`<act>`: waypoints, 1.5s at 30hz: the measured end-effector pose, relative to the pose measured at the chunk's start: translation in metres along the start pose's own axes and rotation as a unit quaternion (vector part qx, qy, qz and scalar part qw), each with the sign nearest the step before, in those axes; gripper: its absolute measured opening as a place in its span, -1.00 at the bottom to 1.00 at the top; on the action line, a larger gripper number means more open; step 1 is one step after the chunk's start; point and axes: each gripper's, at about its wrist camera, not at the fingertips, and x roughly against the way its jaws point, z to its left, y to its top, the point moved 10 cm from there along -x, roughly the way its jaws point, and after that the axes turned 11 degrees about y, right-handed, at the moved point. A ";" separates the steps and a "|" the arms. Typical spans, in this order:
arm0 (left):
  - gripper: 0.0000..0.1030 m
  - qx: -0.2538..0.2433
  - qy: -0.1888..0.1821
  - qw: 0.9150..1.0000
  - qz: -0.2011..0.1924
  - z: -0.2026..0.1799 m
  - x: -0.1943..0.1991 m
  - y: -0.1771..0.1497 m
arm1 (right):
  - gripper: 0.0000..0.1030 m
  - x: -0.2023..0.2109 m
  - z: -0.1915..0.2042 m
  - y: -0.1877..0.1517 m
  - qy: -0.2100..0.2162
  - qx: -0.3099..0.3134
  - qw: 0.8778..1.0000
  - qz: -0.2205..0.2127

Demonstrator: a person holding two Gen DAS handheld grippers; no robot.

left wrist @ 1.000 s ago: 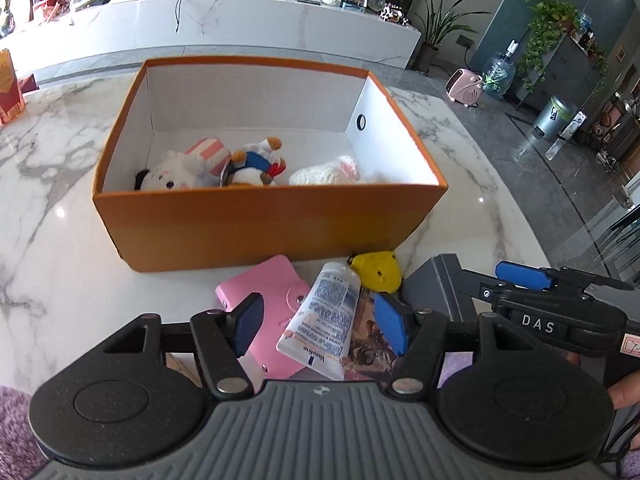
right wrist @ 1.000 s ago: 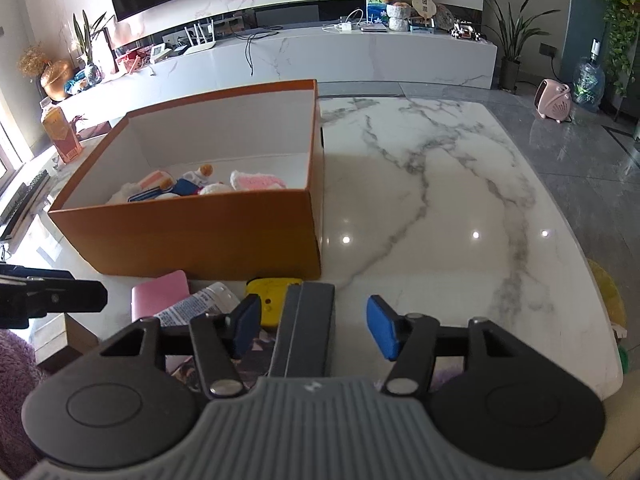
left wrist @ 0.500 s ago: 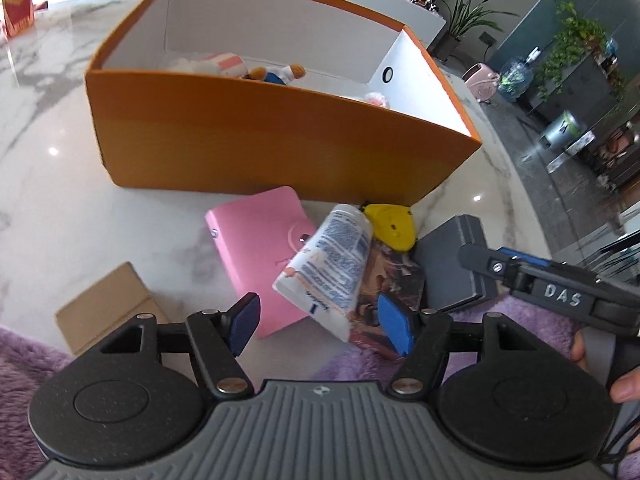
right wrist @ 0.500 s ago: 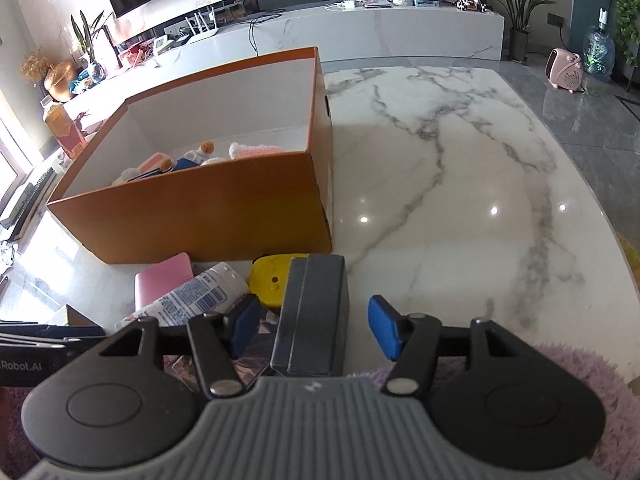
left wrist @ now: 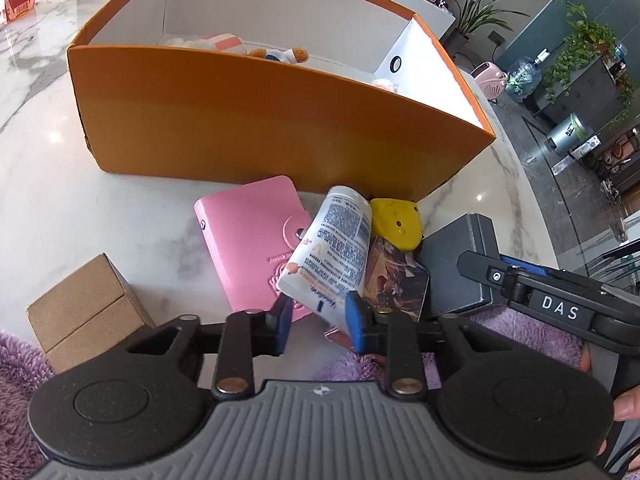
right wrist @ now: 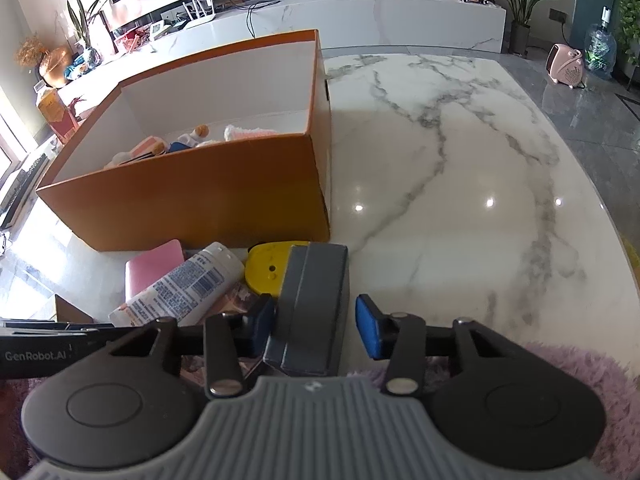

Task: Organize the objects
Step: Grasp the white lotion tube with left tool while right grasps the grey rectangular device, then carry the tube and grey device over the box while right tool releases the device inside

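Marble bench (left wrist: 120, 216), orange box (left wrist: 256, 128) behind: left gripper (left wrist: 318, 316) half-open around the white tube's (left wrist: 332, 256) crimped end, tube pointing boxward; right gripper (right wrist: 316, 326) open, straddling the grey case (right wrist: 314, 300).

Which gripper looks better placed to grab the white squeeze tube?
Left. The left gripper already brackets the white squeeze tube's flat end, jaws open. The right gripper straddles the grey rectangular box.

sunlit marble table (right wrist: 460, 184), long white console (right wrist: 400, 16), grey tiled floor (right wrist: 592, 112)
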 end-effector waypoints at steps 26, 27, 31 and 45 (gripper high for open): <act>-0.96 -0.088 -0.011 0.993 -0.073 -0.042 0.037 0.045 | -0.24 -0.001 0.000 -0.001 0.013 -0.013 1.000 0.001; -0.95 -0.093 -0.009 0.993 -0.074 -0.045 0.037 0.046 | -0.24 -0.001 -0.001 -0.001 0.013 -0.014 1.000 0.002; -0.83 -0.114 -0.002 0.991 -0.067 -0.054 0.032 0.051 | -0.23 -0.001 -0.002 -0.001 0.018 -0.018 1.000 0.003; -0.07 -0.142 0.015 0.986 -0.090 -0.070 0.016 0.064 | -0.15 -0.003 -0.003 0.000 0.037 -0.041 0.998 0.006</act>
